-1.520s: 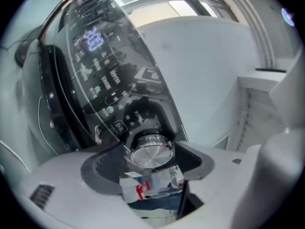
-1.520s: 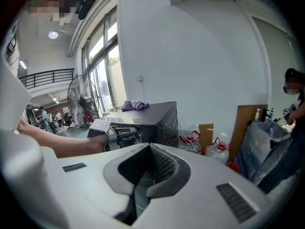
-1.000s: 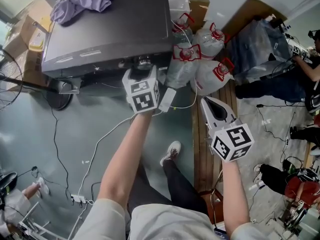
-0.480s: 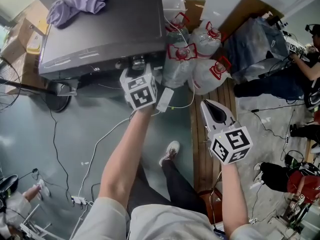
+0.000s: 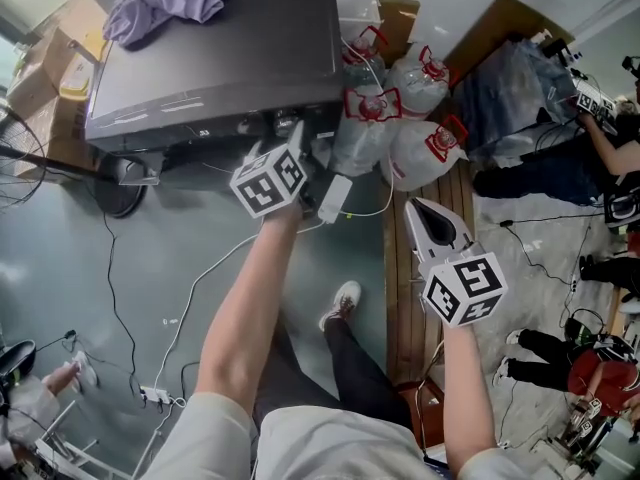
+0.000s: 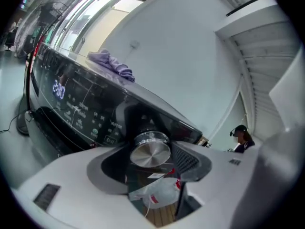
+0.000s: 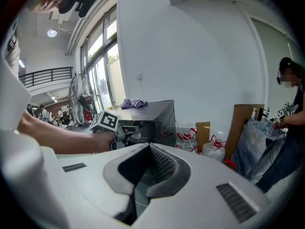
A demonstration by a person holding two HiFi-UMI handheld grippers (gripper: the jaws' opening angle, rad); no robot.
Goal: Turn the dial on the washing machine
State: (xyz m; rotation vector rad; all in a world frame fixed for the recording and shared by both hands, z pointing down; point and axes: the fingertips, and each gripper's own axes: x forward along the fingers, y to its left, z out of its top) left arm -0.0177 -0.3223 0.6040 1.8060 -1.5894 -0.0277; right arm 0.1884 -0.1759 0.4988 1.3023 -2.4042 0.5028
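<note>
A dark grey washing machine stands ahead, with a lit control panel on its front. Its round silver dial sits between the jaws of my left gripper. Both pads lie against the dial's sides, so the gripper is shut on it. In the head view the gripper and its marker cube hide the dial. My right gripper hangs away from the machine, low on the right, over the wooden planks. Its jaws are shut with nothing between them.
A purple cloth lies on the machine's top. Several large water bottles stand just right of the machine, beside a wooden plank strip. A floor fan and loose cables are on the left. A person sits at the far right.
My left gripper has rolled about its own axis at the dial, so its marker cube now sits tilted. The right gripper has barely moved.
</note>
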